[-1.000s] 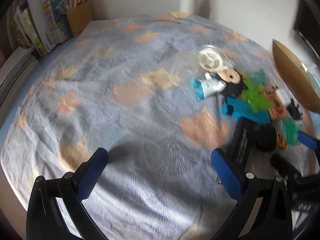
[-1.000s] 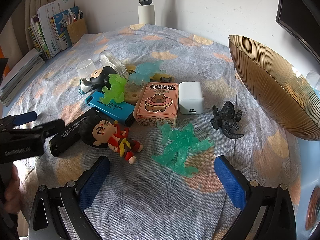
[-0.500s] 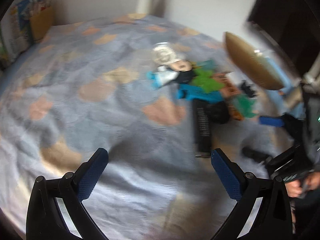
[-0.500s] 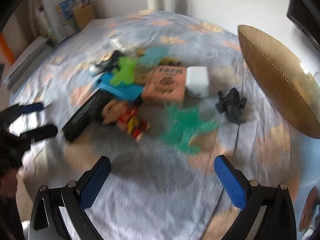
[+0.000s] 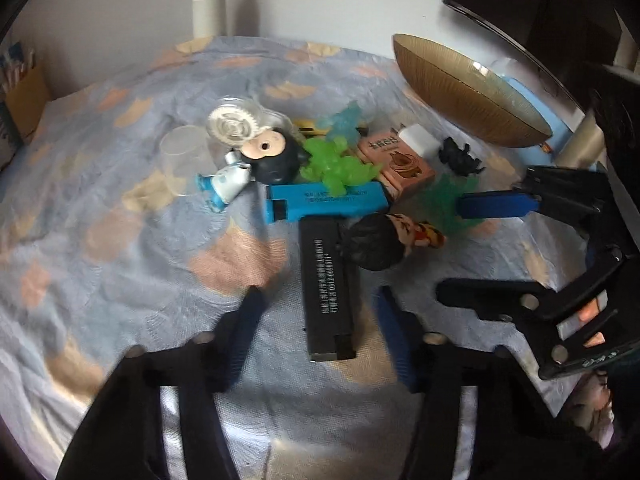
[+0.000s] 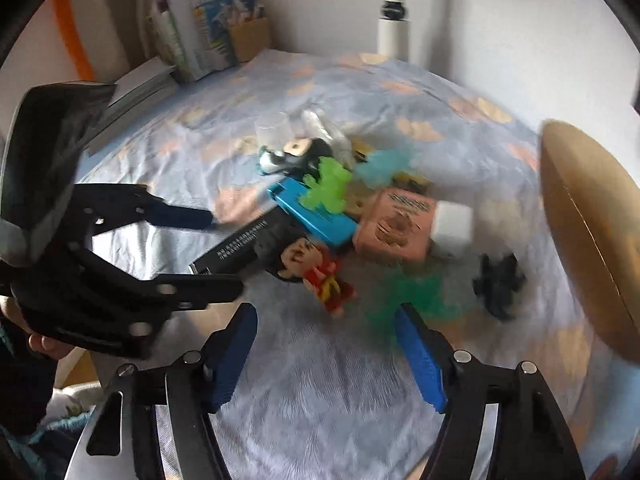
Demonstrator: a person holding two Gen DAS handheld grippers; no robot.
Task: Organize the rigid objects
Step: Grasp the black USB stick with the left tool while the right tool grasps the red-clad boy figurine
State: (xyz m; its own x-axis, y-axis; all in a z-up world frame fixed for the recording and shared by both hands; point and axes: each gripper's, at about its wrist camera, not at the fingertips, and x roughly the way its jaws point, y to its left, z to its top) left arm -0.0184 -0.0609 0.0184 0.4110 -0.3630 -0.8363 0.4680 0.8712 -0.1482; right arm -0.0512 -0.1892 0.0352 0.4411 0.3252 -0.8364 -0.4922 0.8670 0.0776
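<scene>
Near the middle of the worktop, toward its right edge, the rigid objects lie in one loose heap on the patterned cloth [image 5: 120, 240]: a black bar [image 5: 328, 292] nearest the front, a blue bar [image 5: 324, 200] across its far end, a black-haired figurine [image 5: 384, 244] touching it, a green figure [image 5: 336, 164], a pink box [image 5: 400, 164], a white cube [image 5: 416, 140], a small black figure [image 5: 460, 156] and a clear cup [image 5: 182, 152] at the heap's left. A gold bowl [image 5: 472, 96] stands apart at the right edge and looks empty, though its inside is not seen.

Nothing appears sorted yet, so the step in hand is judged to be the approach for a first pick. The left tongs [image 5: 320, 328] are closing, with the near end of the black bar seen between the fingers; the pads are blurred and contact cannot be confirmed. The right tongs [image 6: 326, 344] are also closing, with only cloth between them, just short of a teal figure [image 6: 408, 296].

Next, the black bar would need to be squared between the left pads and gripped across its narrow sides, then lifted clear without dragging the figurine leaning on it.
</scene>
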